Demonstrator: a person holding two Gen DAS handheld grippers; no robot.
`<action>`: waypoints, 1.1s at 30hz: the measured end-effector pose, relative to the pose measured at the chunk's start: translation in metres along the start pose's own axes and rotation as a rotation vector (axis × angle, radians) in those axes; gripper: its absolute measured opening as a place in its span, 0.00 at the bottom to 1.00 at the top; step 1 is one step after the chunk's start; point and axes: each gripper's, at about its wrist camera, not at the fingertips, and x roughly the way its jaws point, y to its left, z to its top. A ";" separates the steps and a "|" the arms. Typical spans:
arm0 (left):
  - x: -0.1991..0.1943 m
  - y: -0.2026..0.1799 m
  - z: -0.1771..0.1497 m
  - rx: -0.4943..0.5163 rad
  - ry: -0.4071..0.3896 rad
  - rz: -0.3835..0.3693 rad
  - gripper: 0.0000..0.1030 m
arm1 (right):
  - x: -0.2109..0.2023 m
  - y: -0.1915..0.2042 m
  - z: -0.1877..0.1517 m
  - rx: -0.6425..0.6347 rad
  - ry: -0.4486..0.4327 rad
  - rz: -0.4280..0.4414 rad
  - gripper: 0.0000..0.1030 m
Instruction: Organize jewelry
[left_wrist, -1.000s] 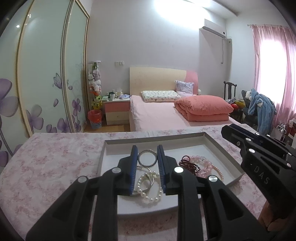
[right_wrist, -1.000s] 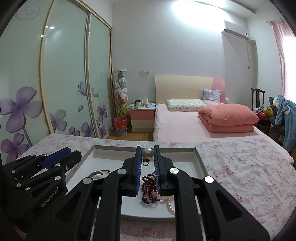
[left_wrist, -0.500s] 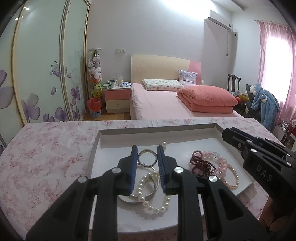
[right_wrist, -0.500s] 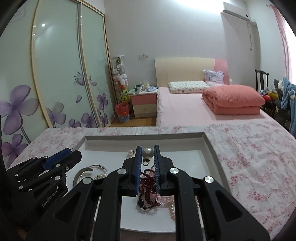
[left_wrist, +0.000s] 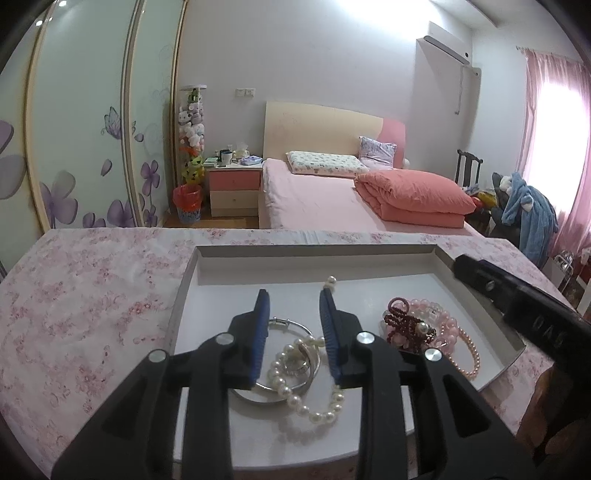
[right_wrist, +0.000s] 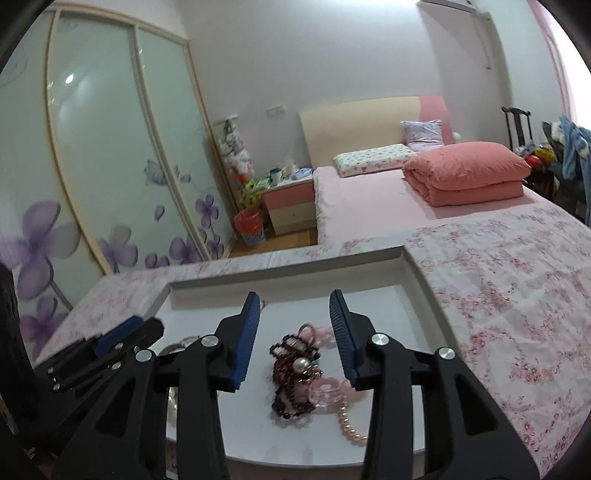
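A shallow white tray (left_wrist: 314, 258) lies on the pink floral tablecloth. In it are a silver bangle (left_wrist: 284, 397), a white pearl bracelet (left_wrist: 314, 411), a small pearl piece (left_wrist: 330, 282), a dark red bead bracelet (left_wrist: 402, 326) and pink bead bracelets (left_wrist: 458, 339). My left gripper (left_wrist: 293, 315) is open and empty above the bangle and pearls. My right gripper (right_wrist: 293, 325) is open and empty above the dark red beads (right_wrist: 291, 373) and pink pearls (right_wrist: 349, 421). The right gripper's body (left_wrist: 528, 314) shows at the right of the left wrist view.
The tray's raised rim (right_wrist: 288, 271) surrounds the jewelry. The table's far edge (left_wrist: 258, 232) drops to the floor. Beyond are a bed (left_wrist: 332, 199), a nightstand (left_wrist: 234, 188), a red bin (left_wrist: 188, 203) and sliding wardrobe doors (left_wrist: 92, 129).
Both grippers have opened. The silver ring that stood between the left fingers and the pearl ring between the right fingers now lie in the tray. Both cameras tilted down closer to the tray.
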 end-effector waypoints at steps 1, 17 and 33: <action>0.000 0.000 0.000 -0.005 0.000 0.001 0.28 | 0.000 -0.003 0.001 0.013 -0.004 -0.003 0.39; -0.004 0.003 -0.006 -0.020 -0.005 0.016 0.29 | 0.007 -0.009 -0.008 -0.005 0.010 -0.057 0.39; -0.068 0.016 -0.010 -0.013 0.002 0.079 0.70 | -0.054 0.015 -0.008 -0.075 0.016 -0.099 0.95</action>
